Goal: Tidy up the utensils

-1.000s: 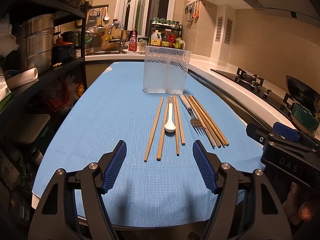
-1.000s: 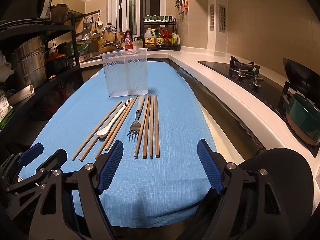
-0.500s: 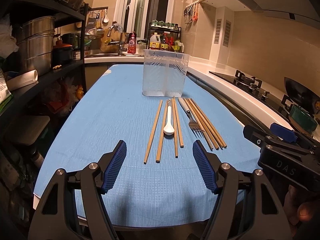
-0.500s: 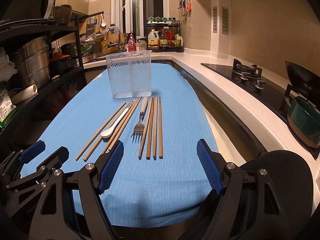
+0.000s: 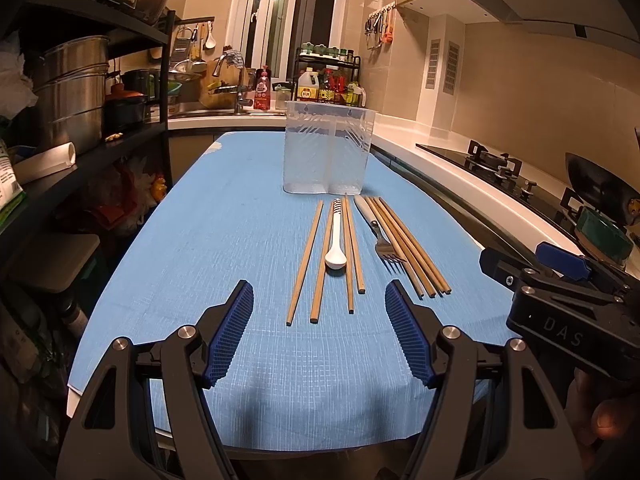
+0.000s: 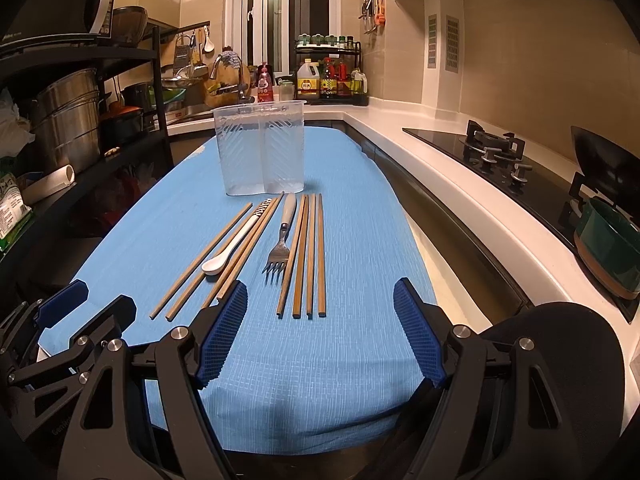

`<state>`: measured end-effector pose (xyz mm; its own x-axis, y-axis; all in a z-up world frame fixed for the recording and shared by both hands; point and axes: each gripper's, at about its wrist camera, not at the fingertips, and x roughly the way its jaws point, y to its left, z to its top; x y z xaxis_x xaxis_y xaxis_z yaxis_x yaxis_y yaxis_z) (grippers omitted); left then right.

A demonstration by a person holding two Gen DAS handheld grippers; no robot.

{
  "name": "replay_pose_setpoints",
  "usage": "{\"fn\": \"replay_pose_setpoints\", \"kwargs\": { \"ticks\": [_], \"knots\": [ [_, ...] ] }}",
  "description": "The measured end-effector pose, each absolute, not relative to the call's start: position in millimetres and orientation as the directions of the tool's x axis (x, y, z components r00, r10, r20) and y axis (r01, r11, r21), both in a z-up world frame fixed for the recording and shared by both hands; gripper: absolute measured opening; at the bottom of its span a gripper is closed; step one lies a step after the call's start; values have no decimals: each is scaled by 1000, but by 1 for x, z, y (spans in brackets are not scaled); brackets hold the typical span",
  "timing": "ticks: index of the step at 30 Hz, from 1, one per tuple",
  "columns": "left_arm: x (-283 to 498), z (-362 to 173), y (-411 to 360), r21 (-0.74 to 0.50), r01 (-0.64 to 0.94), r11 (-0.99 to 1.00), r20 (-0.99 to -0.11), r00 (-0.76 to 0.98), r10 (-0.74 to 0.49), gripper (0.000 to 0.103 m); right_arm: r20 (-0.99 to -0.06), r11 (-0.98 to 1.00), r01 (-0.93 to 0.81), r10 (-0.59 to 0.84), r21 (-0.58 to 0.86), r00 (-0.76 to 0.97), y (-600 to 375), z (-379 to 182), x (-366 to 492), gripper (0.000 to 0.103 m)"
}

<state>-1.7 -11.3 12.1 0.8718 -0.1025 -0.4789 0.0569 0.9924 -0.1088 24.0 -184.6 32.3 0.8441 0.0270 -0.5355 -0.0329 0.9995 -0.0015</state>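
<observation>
Ahead, utensils (image 5: 348, 248) on cloth (image 5: 224, 240) — beyond both gaping tools

We are in a home kitchen: a gas hob (image 6: 496, 152) sits in the white counter, a faucet (image 5: 234, 80) stands over the sink, oil and sauce bottles (image 6: 328, 82) fill a rack, and steel pots (image 5: 70, 92) line black shelving.

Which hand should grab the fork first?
Probably the right. The fork lies almost straight ahead of the open right tool, while from the left tool it sits off to the right, beyond the spoon.
</observation>
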Motion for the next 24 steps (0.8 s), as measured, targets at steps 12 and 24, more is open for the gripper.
{"fn": "replay_pose_setpoints", "kwargs": {
  "ticks": [12, 24],
  "knots": [
    [-2, 12, -10, -112, 56, 992, -477, 873, -103, 66, -535, 999, -35, 24, -11, 845, -184, 33, 24, 75],
    [-3, 12, -10, -114, 56, 992, -476, 873, -104, 64, -535, 999, -37, 22, -17, 844, -183, 33, 24, 75]
  ]
}}
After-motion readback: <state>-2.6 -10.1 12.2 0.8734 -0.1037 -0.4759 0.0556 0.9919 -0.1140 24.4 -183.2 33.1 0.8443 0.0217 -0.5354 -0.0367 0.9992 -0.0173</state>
